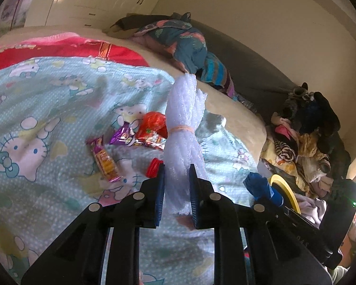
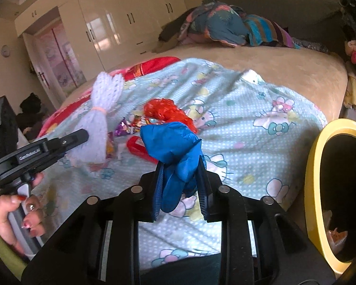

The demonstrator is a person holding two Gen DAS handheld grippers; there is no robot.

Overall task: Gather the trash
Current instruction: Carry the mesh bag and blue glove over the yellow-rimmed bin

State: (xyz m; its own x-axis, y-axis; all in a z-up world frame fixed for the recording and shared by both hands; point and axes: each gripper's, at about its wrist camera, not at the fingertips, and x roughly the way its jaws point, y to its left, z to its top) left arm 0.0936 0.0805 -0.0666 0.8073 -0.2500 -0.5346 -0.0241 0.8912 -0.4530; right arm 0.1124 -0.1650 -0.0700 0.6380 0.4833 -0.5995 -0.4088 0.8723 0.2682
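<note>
- The white foam net (image 1: 181,128), bound by a rubber band, stands at frame centre, clamped in the left tongs (image 1: 177,185).
- The crumpled blue glove (image 2: 175,152) sits mid-frame, clamped in the right tongs (image 2: 180,185).
- Snack wrappers (image 1: 140,133) and a red cap (image 1: 154,167) lie left of centre on the bed's patterned blanket (image 1: 47,109).
- A yellow-rimmed bin (image 2: 315,166) fills the right edge.

A bed (image 2: 296,76) carries a spread blanket (image 2: 249,123). Snack wrappers (image 1: 140,135) lie on the blanket, with a bottle cap (image 1: 154,167) in front of them. Heaped clothes (image 2: 225,28) sit at the bed's far edge. A bin (image 2: 318,166) stands beside the bed's right side, with a laundry pile (image 1: 303,142) behind it.
</note>
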